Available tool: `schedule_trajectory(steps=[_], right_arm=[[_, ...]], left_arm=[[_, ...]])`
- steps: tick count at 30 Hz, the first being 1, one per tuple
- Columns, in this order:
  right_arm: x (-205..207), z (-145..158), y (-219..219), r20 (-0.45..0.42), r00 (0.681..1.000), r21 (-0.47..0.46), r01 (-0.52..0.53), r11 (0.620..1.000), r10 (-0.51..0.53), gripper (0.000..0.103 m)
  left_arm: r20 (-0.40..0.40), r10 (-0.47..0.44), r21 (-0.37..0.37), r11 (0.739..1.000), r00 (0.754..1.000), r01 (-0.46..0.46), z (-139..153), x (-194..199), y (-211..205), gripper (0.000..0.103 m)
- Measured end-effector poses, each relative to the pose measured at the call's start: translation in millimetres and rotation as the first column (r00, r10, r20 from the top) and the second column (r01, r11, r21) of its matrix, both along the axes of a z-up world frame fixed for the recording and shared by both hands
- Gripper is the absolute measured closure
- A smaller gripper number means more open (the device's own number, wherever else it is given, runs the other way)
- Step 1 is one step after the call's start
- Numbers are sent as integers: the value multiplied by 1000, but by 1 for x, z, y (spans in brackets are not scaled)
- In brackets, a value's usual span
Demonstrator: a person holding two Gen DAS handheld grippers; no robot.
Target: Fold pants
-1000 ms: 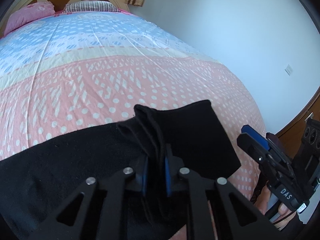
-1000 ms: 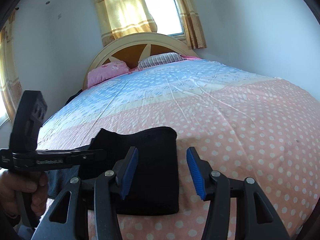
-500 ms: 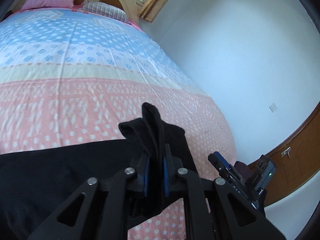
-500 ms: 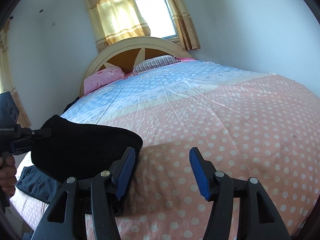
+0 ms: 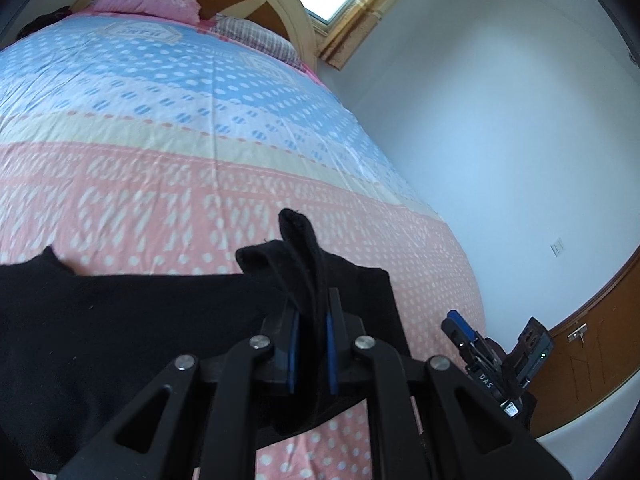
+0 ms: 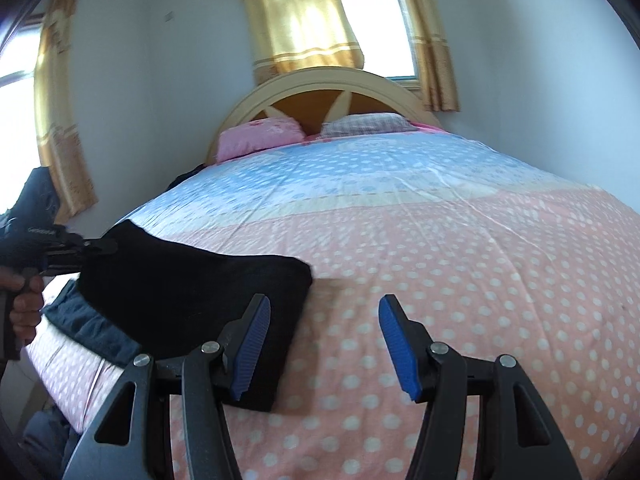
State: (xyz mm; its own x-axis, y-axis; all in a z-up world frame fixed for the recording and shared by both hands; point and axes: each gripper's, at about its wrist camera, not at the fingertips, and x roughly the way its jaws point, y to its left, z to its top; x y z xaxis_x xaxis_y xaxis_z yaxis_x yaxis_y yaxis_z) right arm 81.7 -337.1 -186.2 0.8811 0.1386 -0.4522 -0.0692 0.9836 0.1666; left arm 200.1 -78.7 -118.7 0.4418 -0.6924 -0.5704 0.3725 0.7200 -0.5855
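The left tongs (image 5: pixel 311 344) were clenched on a bunched corner of the black pants (image 5: pixel 120 320), the cloth pinched between the blue pads and poking up past the tips. In the right wrist view those same left tongs (image 6: pixel 96 246) stood at the far left, gripped by a hand (image 6: pixel 24 308), holding that end of the pants (image 6: pixel 192 300) raised off the bed (image 6: pixel 460 260).

The right tongs (image 6: pixel 324 344) stood released, nothing between the pads, their jaws having opened a little within the last second. The pants lay to their left: the near folded edge sat just beside and under the left pad, while the open gap looked onto bare spotted cover.

The pants ran sideways along the near edge of the bed, long axis from the left tongs toward the right tongs. A darker blue cloth (image 6: pixel 88 328) showed beneath them at the bed's edge. By my judgement the right tongs were nearer the free end and would need to shift left to reach it.

Beyond lay the pillows (image 6: pixel 260 140) and the headboard (image 6: pixel 320 92).
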Motion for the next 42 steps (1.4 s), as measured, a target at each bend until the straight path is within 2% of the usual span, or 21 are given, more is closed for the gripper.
schedule_trajectory(steps=[6, 10, 13, 17, 23, 28, 31, 33, 35, 37, 40, 42], right_arm=[[-8, -5, 42, 0, 981, -69, -193, 979, 194, 45], [-8, -11, 64, -29, 963, -83, -268, 960, 267, 45], [-6, -16, 74, -49, 958, -90, -286, 954, 282, 45], [8, -32, 78, -150, 947, -82, -298, 951, 283, 45], [6, -36, 86, -162, 944, -124, -308, 943, 287, 41], [10, -13, 78, -101, 952, -24, -294, 956, 290, 41], [31, 0, 80, -94, 964, -26, -253, 967, 250, 41], [51, 1, 79, -117, 964, 11, -239, 971, 239, 41], [77, -9, 72, -185, 957, 62, -216, 974, 224, 41], [98, -26, 69, -284, 943, 47, -169, 984, 176, 41], [99, -24, 74, -283, 947, 12, -157, 987, 154, 41], [94, -17, 83, -280, 950, -17, -150, 989, 139, 41]], left_arm=[[-60, 55, -10, 998, 997, -56, -27, 0, 25, 92], [-82, 65, -2, 998, 994, -66, -40, -2, 31, 92], [-82, 85, 23, 996, 993, -83, -47, 1, 36, 92], [-82, 109, 62, 993, 991, -104, -60, 4, 42, 92], [-58, 114, 132, 986, 992, -106, -75, 0, 41, 90], [-1, 122, 194, 974, 993, -119, -71, -5, 38, 79], [60, 161, 232, 958, 985, -170, -63, -9, 38, 54], [99, 164, 267, 946, 982, -185, -59, -11, 35, 46], [127, 148, 311, 933, 981, -181, -59, -13, 31, 43], [139, 147, 362, 913, 979, -189, -63, -14, 28, 40], [144, 116, 420, 892, 983, -167, -71, -14, 25, 36], [154, 115, 415, 894, 981, -170, -69, -14, 26, 35]])
